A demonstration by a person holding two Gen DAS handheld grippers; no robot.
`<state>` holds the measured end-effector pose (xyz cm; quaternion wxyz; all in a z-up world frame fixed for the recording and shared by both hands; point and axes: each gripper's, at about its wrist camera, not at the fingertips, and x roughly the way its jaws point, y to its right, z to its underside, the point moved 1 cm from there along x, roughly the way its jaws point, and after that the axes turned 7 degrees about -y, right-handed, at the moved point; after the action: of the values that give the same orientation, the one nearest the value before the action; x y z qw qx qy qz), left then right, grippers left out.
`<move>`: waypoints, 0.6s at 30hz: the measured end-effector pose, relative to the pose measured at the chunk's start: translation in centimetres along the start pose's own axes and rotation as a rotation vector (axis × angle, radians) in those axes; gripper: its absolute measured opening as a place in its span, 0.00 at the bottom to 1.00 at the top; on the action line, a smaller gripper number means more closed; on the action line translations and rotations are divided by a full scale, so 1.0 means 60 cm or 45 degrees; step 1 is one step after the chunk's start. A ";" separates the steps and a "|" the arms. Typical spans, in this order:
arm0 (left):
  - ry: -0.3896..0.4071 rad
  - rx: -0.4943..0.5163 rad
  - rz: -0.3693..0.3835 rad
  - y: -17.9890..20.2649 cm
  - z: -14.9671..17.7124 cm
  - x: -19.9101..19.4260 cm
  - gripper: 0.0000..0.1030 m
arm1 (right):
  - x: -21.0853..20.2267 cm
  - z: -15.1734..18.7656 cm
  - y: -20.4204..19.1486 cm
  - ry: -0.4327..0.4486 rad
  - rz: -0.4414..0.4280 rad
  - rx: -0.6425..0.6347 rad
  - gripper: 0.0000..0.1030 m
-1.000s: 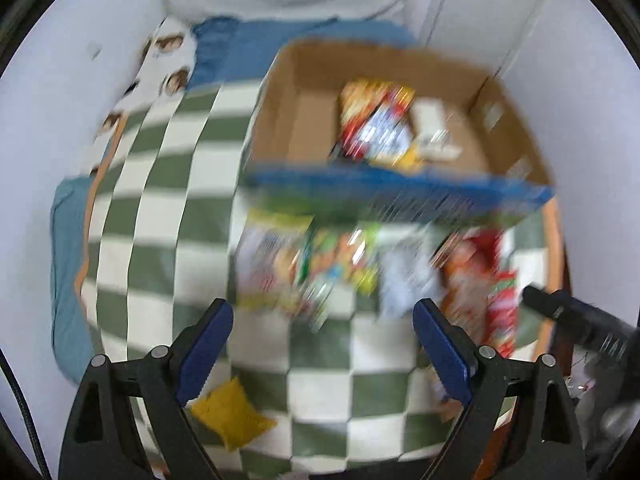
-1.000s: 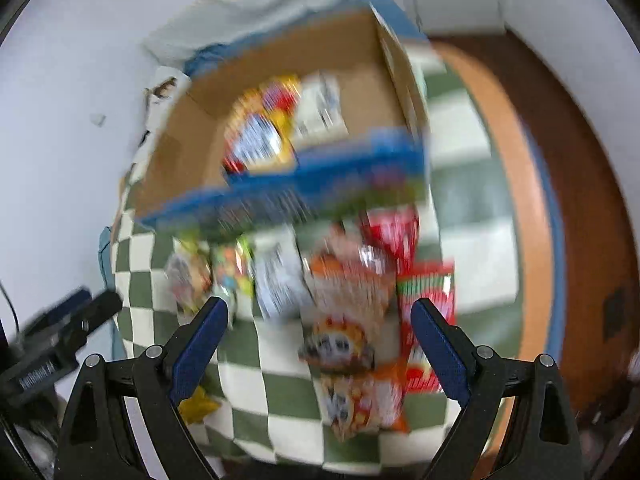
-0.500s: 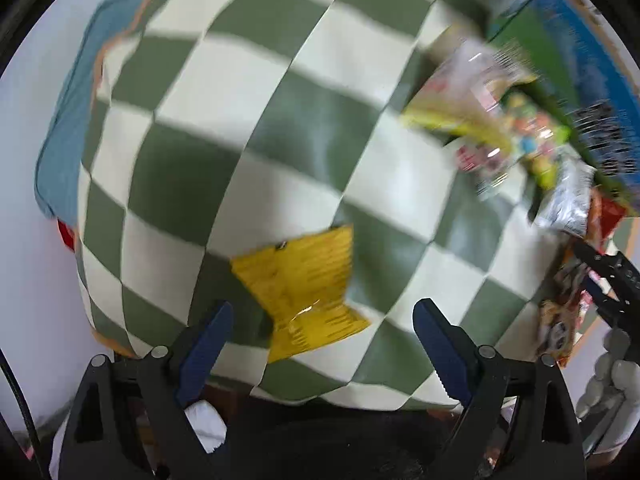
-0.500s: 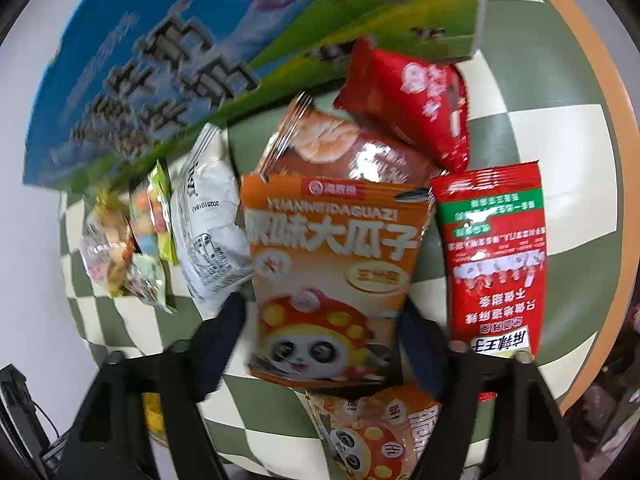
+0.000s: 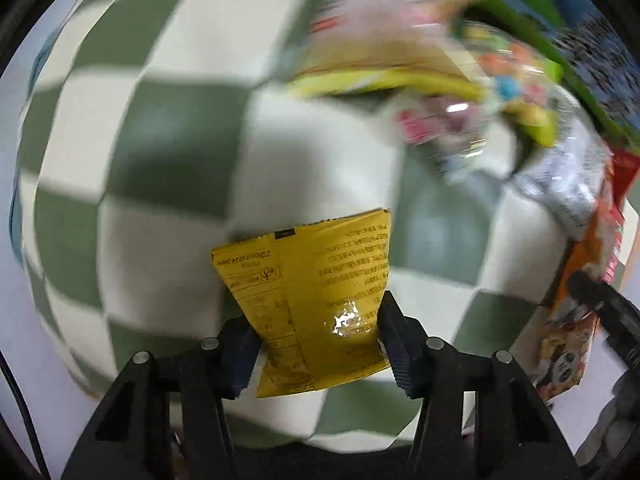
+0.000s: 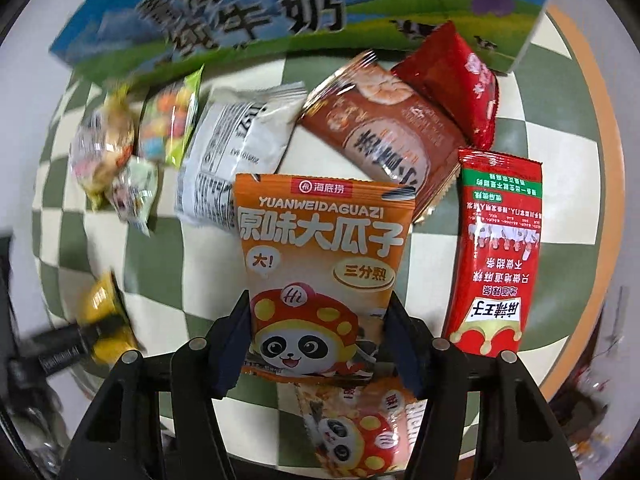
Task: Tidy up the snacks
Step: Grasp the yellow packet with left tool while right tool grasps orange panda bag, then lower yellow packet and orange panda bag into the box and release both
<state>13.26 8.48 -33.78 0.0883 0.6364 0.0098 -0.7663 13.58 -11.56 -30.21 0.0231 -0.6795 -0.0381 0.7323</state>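
Left wrist view: your left gripper (image 5: pixel 318 344) has just been closing and now clamps the flat yellow foil packet (image 5: pixel 320 300) on the green-and-white checked cloth (image 5: pixel 160 160). Your right gripper (image 6: pixel 318 350), also closing, pinches the orange panda seed bag (image 6: pixel 320 272) below the blue milk carton box (image 6: pixel 280 4), ready for lifting.

Glossy foil yellow packet (image 5: pixel 320 304), shiny plastic orange seed packet (image 6: pixel 320 276), matt checked cloth (image 5: pixel 160 160), printed cardboard box (image 6: pixel 280 12)

Yellow packet (image 5: pixel 320 300), orange panda packet (image 6: pixel 320 280), both flat

Right gripper (image 6: pixel 318 344) jaws tight on orange panda packet (image 6: pixel 320 276) — checkered cloth (image 6: pixel 160 248) below.
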 end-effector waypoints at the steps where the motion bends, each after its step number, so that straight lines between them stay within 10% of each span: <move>1: 0.002 0.030 0.000 0.015 -0.007 0.003 0.52 | 0.004 0.001 -0.004 -0.002 0.003 -0.009 0.62; 18: 0.070 0.118 0.021 0.062 0.002 -0.038 0.44 | -0.027 -0.007 0.046 0.041 -0.103 0.085 0.56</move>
<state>14.08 5.08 -31.18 0.0648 0.6607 -0.0285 -0.7473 14.16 -14.45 -28.89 0.0758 -0.6879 -0.0407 0.7206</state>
